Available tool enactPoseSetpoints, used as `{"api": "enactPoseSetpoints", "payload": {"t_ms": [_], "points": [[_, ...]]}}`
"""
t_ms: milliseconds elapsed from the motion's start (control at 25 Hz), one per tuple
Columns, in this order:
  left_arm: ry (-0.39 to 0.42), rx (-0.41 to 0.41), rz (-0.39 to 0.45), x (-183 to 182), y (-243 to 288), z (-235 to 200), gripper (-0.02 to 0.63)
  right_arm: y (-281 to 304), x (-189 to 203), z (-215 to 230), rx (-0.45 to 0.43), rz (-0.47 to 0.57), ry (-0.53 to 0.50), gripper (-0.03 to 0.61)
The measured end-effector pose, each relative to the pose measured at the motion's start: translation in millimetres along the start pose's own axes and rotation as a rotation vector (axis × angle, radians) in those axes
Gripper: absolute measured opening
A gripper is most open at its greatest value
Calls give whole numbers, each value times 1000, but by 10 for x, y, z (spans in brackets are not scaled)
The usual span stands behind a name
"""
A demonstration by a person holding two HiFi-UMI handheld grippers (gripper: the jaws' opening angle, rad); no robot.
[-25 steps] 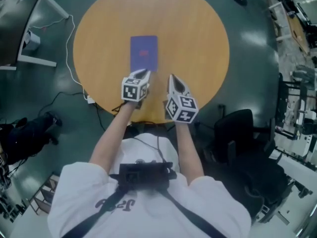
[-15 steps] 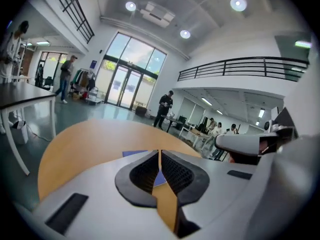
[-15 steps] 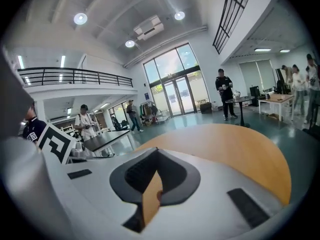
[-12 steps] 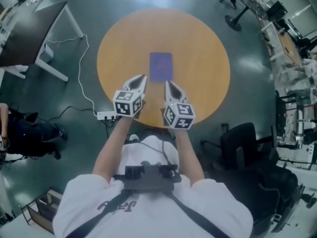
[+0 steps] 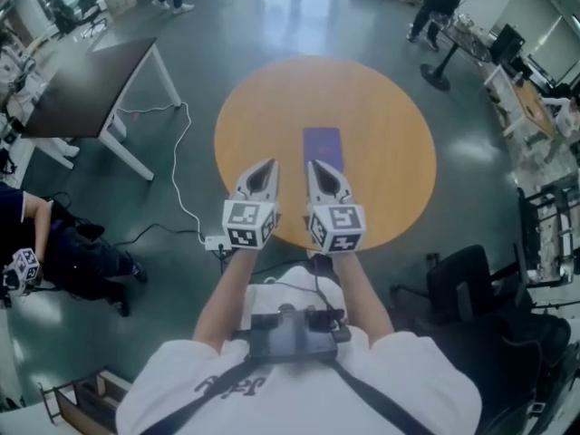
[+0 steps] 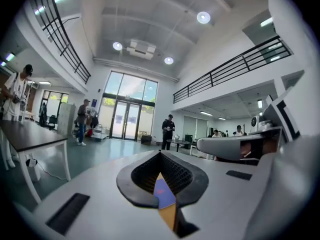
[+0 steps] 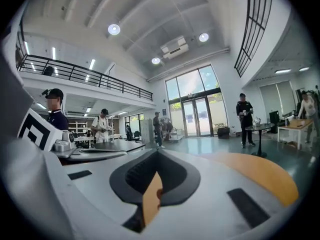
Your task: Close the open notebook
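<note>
The near end of the notebook [image 5: 323,145] is covered in the head view by the right gripper [image 5: 315,165]. The near rim of the table [image 5: 381,116] is hidden behind it and the left gripper [image 5: 270,164]. Between the left gripper's just-closed fingers [image 6: 134,178], only a sliver of notebook and table is shown (the cover print is too small to be read). A person [image 5: 82,254] at the left is cut off by the picture's edge.

Table [image 5: 385,152] – matt wood; notebook [image 5: 323,146] cover smooth; floor [image 5: 272,16] glossy.
</note>
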State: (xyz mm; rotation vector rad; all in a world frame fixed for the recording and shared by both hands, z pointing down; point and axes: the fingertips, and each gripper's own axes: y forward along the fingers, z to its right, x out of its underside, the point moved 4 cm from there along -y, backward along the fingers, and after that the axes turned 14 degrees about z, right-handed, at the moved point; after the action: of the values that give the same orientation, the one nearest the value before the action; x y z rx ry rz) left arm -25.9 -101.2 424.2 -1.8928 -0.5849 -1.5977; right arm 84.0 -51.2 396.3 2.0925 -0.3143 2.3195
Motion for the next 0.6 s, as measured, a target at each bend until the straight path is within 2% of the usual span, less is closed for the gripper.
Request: {"api": "enactPoseSetpoints", "payload": {"t_ms": [240, 440, 600], "points": [[48, -11, 64, -326, -122, -33, 14, 31, -213, -191, -11, 63, 10, 14], [61, -4, 76, -310, -174, -117, 15, 85, -122, -311, -13, 60, -2, 14], [51, 6, 84, -334, -189, -28, 15, 11, -167, -310, -13, 62, -13, 14]]}}
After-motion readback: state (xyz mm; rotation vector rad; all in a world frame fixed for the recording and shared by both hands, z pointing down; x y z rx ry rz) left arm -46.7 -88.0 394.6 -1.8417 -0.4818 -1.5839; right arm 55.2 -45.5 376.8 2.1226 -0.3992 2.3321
